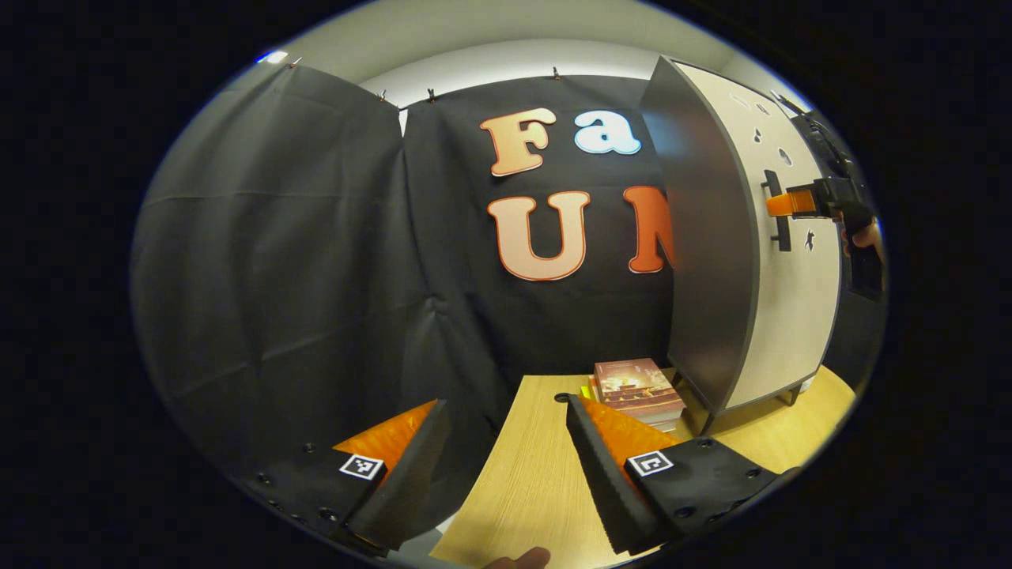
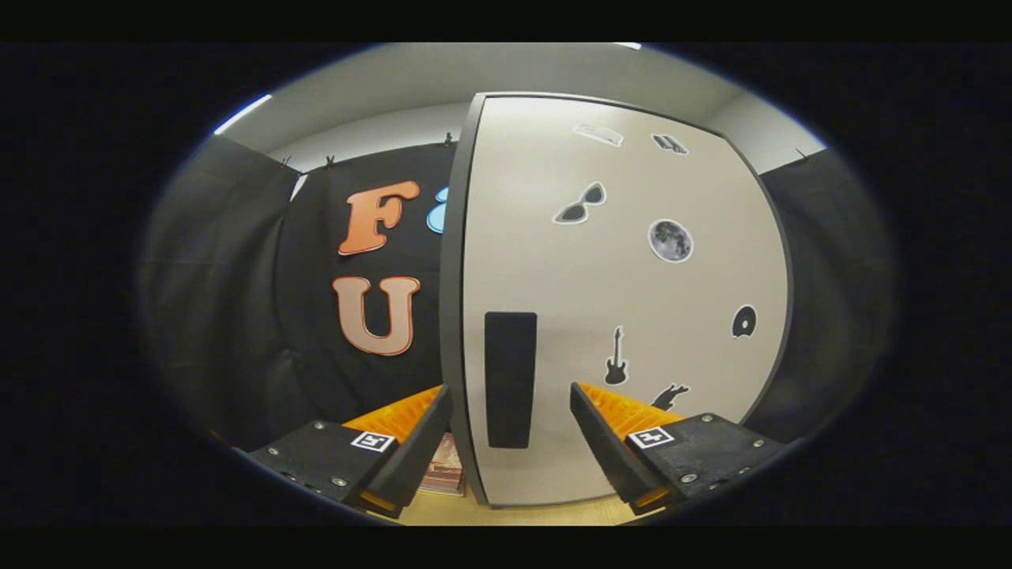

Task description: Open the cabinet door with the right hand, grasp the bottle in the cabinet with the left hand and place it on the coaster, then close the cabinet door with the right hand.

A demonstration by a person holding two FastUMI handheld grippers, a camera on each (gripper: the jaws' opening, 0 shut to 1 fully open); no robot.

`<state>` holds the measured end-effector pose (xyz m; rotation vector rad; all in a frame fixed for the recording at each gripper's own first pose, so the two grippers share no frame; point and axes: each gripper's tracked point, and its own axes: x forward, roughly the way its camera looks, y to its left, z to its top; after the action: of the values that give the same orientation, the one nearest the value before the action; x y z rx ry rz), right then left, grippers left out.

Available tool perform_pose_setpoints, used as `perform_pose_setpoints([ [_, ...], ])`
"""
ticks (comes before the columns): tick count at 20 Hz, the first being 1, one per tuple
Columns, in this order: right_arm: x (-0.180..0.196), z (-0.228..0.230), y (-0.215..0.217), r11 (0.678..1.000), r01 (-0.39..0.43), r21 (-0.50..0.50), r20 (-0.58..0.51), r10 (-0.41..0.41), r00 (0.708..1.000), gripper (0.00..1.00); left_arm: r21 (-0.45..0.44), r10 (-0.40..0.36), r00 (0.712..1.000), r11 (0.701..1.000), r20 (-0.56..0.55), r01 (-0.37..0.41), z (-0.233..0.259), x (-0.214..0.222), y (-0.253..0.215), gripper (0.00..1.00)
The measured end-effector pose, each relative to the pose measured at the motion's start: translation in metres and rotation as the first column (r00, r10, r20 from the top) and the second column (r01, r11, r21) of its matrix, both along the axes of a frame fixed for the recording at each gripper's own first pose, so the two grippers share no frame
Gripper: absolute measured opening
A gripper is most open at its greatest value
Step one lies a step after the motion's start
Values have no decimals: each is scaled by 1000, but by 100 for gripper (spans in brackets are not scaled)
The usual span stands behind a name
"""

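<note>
Black handle [image 2: 510, 379] btwn open R tongs [image 2: 511, 427]

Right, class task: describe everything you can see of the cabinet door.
The cabinet door is a pale, matt panel with a dark edge, standing upright and shut. Dark stickers dot it: sunglasses, a moon, a guitar. A dark vertical handle sits near its left edge, between the open fingers of the right gripper, which reaches it.
</note>
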<state>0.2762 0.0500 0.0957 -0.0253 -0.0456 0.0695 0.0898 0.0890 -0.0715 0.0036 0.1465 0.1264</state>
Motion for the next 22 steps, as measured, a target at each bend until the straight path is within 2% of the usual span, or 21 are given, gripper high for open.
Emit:
perform_pose_setpoints([
  [2, 7, 0, 1, 1000, 10, 9, 1, -10, 1000, 80, 4, 11, 1000, 1000, -7, -11, -4, 3, 8, 96],
  [3, 10, 0, 2, 1000, 5, 3, 4, -5, 1000, 68, 4, 13, 1000, 1000, -11, -13, -7, 3, 10, 96],
  [4, 11, 0, 1, 1000, 11, -3, 5, -11, 1000, 63, 5, 15, 1000, 1000, -11, -15, -6, 3, 12, 96],
  [5, 10, -2, 3, 1000, 7, -3, 0, -7, 1000, 48, 8, 18, 1000, 1000, -12, -18, -6, 3, 14, 97],
  [8, 9, -2, 2, 1000, -2, -2, 1, 2, 1000, 31, 9, 20, 1000, 1000, -14, -20, -8, 1, 16, 96],
  [10, 6, -2, 3, 1000, -11, 12, -6, 11, 1000, 33, 12, 19, 1000, 1000, -15, -19, -8, 0, 13, 97],
  [11, 4, -3, 3, 1000, -15, 21, -13, 15, 1000, 27, 13, 15, 1000, 1000, -15, -15, -8, 0, 12, 97],
  [12, 2, -2, 2, 999, -19, 25, -19, 20, 1000, 30, 15, 11, 1000, 1000, -14, -10, -6, 0, 10, 97],
  [15, -15, 1, 0, 999, -27, 31, -27, 28, 999, 28, 24, -2, 1000, 1000, -4, 3, 0, -14, -2, 97],
  [16, -24, 4, 1, 999, -33, 39, -28, 34, 999, 23, 29, -4, 1000, 1000, -2, 4, 2, -17, -6, 97],
  [19, -48, 5, -5, 997, -44, 56, -28, 46, 999, 24, 31, -11, 1000, 999, 4, 11, 7, -27, -21, 96],
  [22, -53, 5, -13, 996, -51, 70, -28, 53, 998, 24, 42, -26, 1000, 999, 14, 26, 17, -42, -44, 96],
])
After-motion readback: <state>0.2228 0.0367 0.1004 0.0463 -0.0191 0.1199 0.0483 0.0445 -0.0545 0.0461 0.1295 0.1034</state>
